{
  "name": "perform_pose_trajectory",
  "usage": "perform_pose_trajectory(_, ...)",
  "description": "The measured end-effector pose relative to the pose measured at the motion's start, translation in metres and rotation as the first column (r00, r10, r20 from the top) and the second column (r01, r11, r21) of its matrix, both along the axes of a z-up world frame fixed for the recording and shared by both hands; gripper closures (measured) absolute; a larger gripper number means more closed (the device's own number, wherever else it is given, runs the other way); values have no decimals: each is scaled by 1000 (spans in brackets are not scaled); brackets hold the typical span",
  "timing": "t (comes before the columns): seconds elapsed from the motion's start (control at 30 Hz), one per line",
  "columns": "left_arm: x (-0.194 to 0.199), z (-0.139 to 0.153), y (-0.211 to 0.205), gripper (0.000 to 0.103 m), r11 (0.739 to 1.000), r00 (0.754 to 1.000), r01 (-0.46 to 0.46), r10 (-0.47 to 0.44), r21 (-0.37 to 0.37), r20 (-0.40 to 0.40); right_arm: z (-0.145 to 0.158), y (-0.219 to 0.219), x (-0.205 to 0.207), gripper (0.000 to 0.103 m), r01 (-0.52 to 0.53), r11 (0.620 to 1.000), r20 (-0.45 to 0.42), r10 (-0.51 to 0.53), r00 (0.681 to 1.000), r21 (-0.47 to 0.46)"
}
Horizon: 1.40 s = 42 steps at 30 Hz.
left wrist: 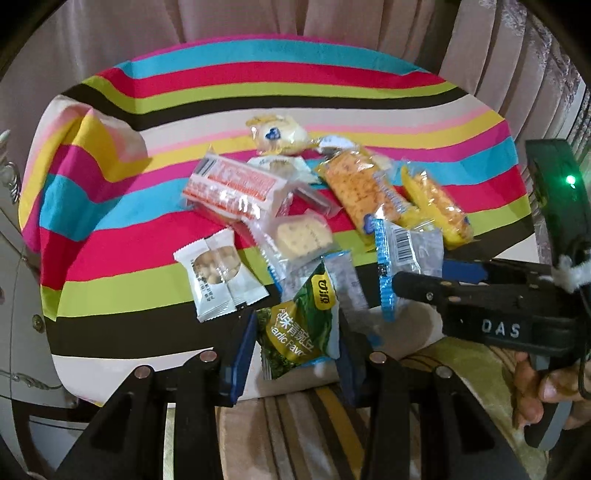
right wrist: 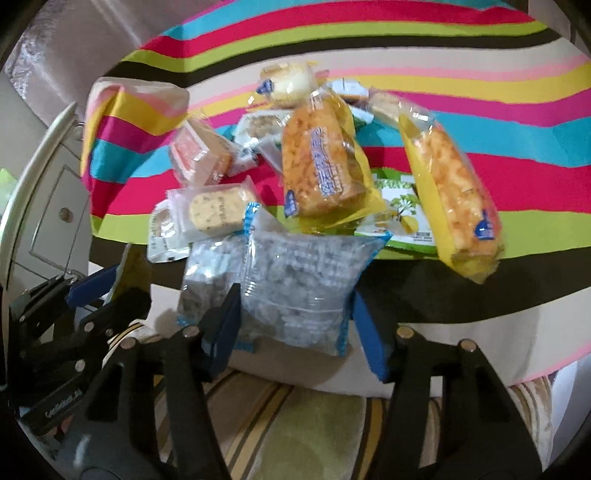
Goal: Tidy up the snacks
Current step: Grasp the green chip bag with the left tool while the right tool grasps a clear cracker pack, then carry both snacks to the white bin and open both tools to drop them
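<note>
A pile of wrapped snacks lies on a striped cloth [left wrist: 147, 236]. My left gripper [left wrist: 297, 354] has its blue pads on both sides of a green garlic pea packet [left wrist: 299, 332] at the table's near edge. My right gripper [right wrist: 295, 328] straddles a clear blue-edged packet [right wrist: 295, 288]; it shows from the side in the left wrist view [left wrist: 458, 273] at that packet [left wrist: 406, 251]. Whether either grips is unclear. Two yellow rice-cracker packs [right wrist: 317, 166] [right wrist: 454, 195], a cracker pack [left wrist: 299, 232] and a white packet [left wrist: 218, 277] lie around.
An orange-printed pack [left wrist: 236, 184] and a bun pack [left wrist: 277, 134] lie farther back. A green-white packet [right wrist: 402, 214] sits under the yellow packs. A white cabinet [right wrist: 51, 206] stands left of the table. A striped cushion [right wrist: 295, 424] is below the table edge. Curtains [left wrist: 332, 22] hang behind.
</note>
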State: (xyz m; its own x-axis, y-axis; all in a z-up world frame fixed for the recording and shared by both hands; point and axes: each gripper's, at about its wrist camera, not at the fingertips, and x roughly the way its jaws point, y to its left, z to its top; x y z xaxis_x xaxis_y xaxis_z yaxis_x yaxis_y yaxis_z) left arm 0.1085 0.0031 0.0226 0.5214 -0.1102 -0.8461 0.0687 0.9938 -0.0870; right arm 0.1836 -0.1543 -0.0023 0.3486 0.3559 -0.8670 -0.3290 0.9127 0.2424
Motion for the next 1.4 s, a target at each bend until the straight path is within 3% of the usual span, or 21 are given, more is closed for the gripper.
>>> perform_pose_trajectory(0.23,-2,22,-31,63,998,997,60,-60,-11,42,28,-41,-25,42,42,997,41,-45,998,69)
perform_pose_trajectory(0.43,4,38,-88,62,973,974,219,-214,-72,75,51,-110,-46,41,150,986,87,-156,984,70)
perform_pose_trajectory(0.63,10,37,-169,62,906,916,402,-398,-134,59,59,-196,-63,41,320,947,125,-320,939,16)
perform_pose_trajectory(0.83,13,24,-258,62,810,829,549,-560,-208,6,42,-282,-76,41,496,867,108,-489,866,-54)
perform_pose_trajectory(1.1,16,0,-331,62,746,753,612,-651,-262,-95,17,-363,-93,41,641,754,98,-634,767,-141)
perform_pose_trajectory(1.23,17,-7,-358,61,724,723,634,-680,-272,-123,10,-381,-98,40,668,728,91,-663,743,-154)
perform_pose_trajectory(1.3,16,-10,-370,57,720,713,641,-687,-264,-141,6,-386,-98,38,672,721,90,-668,739,-171)
perform_pose_trajectory(1.37,15,-8,-377,30,728,715,645,-682,-231,-153,4,-390,-99,37,678,714,90,-674,733,-177)
perform_pose_trajectory(1.4,14,-8,-380,24,739,722,646,-672,-190,-162,3,-391,-101,36,681,710,95,-676,731,-182)
